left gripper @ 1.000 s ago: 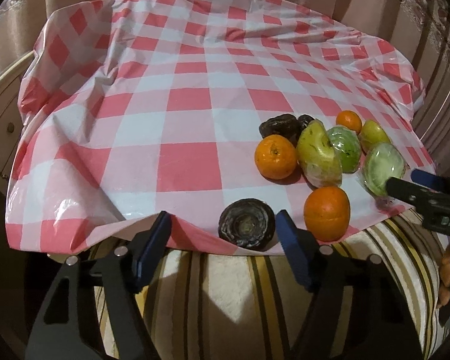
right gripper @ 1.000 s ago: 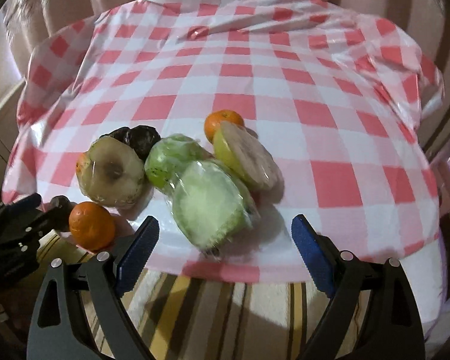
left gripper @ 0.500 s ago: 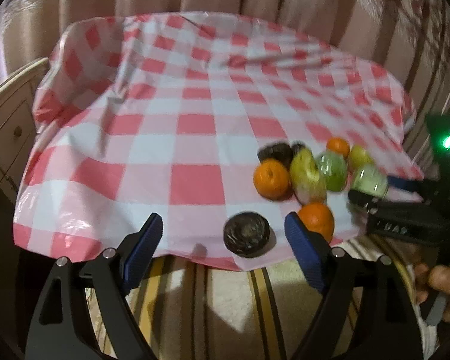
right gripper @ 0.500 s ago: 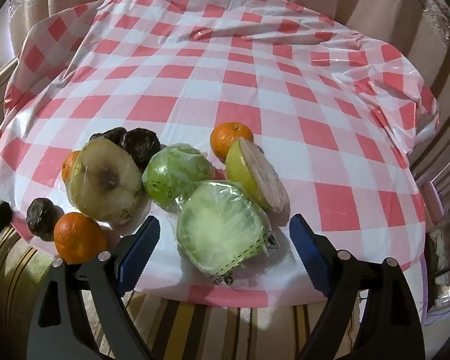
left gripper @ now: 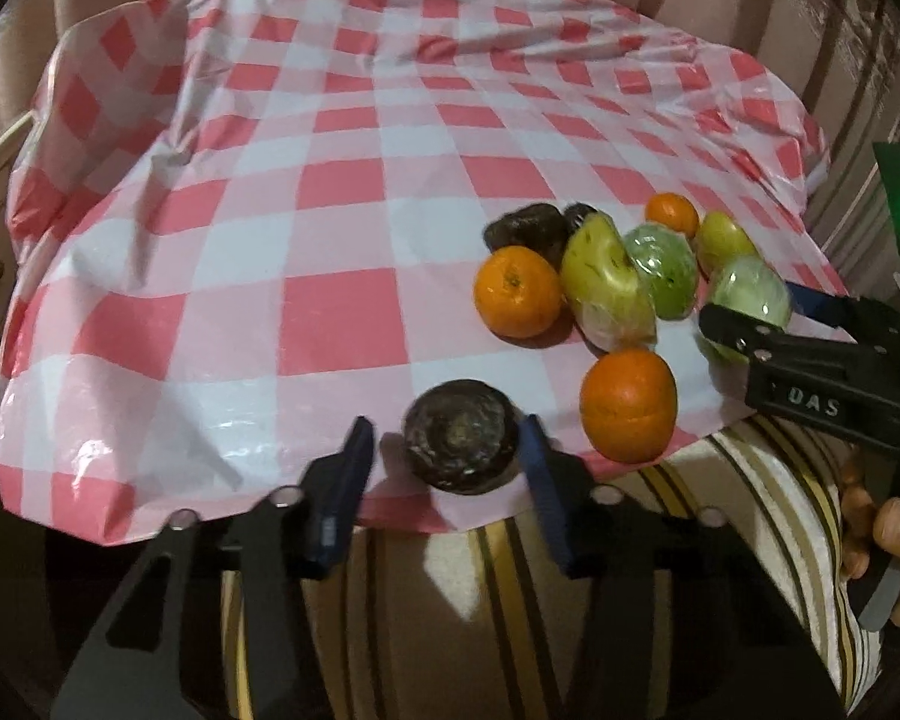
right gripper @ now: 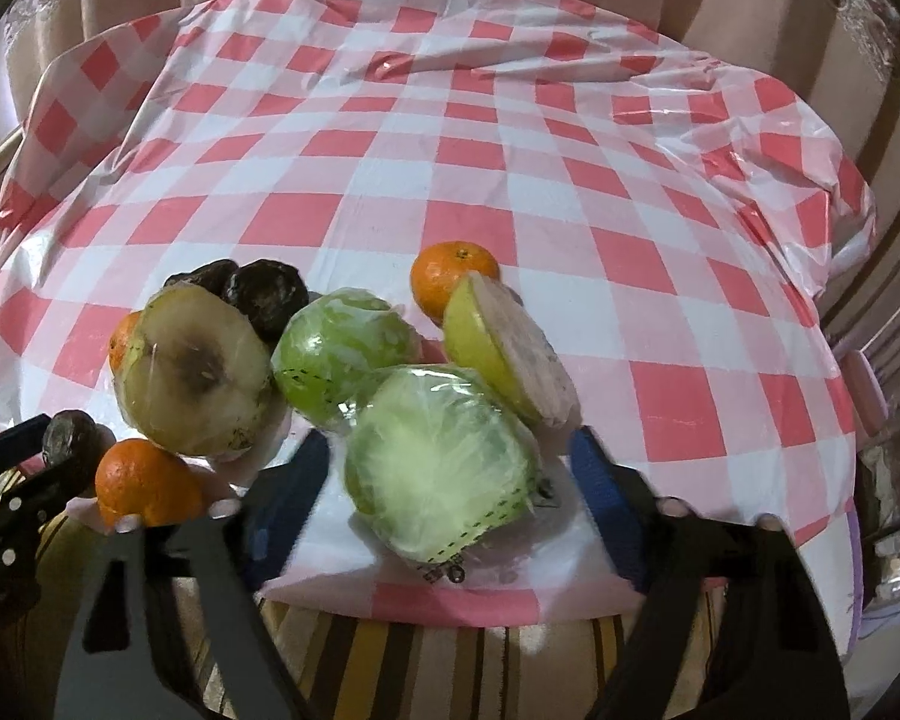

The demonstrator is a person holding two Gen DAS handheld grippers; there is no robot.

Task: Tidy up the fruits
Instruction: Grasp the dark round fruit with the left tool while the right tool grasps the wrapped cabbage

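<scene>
Two grippers, both mine: left gripper (left gripper: pixel 447 450) spread around a dark wrinkled fruit (left gripper: pixel 462 435); right gripper (right gripper: pixel 450 480) spread around a wrapped cabbage half (right gripper: pixel 441 468).

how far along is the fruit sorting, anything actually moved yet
Nothing looks sorted: the fruit sits in one cluster near the front edge of the checked cloth. In hand: the left gripper brackets the dark round fruit, the right gripper the wrapped green half, jaws open on both. All the sorting remains.
</scene>
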